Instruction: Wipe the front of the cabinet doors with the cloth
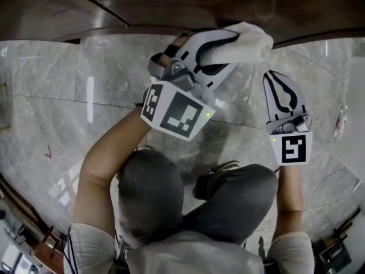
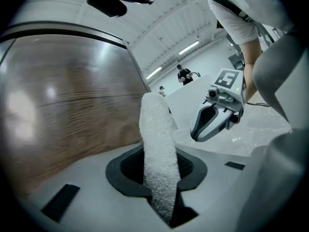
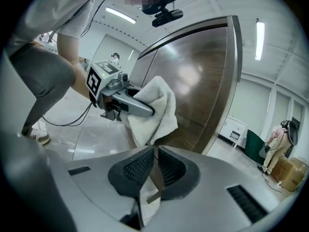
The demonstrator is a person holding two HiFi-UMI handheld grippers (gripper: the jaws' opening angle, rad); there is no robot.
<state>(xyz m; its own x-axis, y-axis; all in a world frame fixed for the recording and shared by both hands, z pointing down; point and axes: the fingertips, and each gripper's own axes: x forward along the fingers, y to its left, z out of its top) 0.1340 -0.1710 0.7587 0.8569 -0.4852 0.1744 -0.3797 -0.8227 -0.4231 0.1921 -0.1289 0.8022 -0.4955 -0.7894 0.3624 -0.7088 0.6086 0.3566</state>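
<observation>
Left gripper view: cloth pinched btwn left gripper jaws; right gripper jaws pressed together.

The head view looks steeply down over the person's knees onto the grey marble floor, with the dark brown wooden cabinet door along its top edge. The left gripper view sits close to that door, facing along it past the white terry cloth. The right gripper view faces the same door from a little farther back. Each gripper view shows the other tool: the right gripper in one, the left gripper in the other.
</observation>
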